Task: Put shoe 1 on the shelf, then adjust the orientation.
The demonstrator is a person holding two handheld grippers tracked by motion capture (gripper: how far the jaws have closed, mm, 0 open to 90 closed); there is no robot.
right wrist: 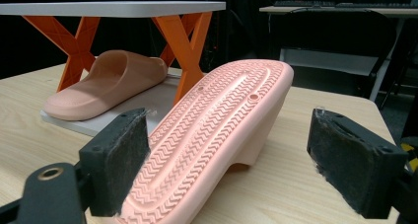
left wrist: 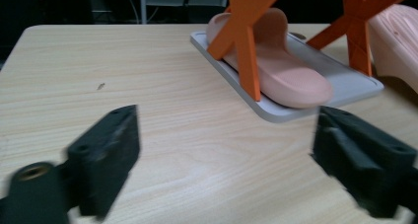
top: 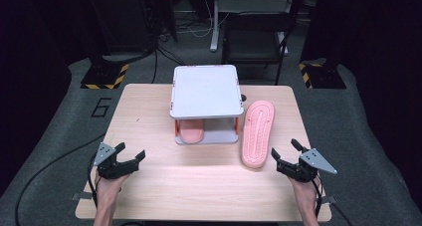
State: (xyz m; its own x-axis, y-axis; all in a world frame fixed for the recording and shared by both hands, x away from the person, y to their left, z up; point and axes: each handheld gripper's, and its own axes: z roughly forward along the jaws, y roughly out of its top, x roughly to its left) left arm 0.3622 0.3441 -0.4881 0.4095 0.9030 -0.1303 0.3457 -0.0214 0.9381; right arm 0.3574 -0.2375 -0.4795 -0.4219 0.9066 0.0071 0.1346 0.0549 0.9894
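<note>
From above, we held the left gripper (top: 130, 155) and right gripper (top: 285, 152) spread and empty; the upturned slipper (top: 257, 132) lay just ahead of the right one. Along the left jaws, the rack (left wrist: 340, 81) with a second slipper (left wrist: 276, 68) sat ahead. Along the right jaws, the sole (right wrist: 217, 130) reached between the open pads.

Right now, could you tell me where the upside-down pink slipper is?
In the high view the upside-down slipper lies sole up on the table, just right of the two-tier rack, ahead of the right gripper.
</note>
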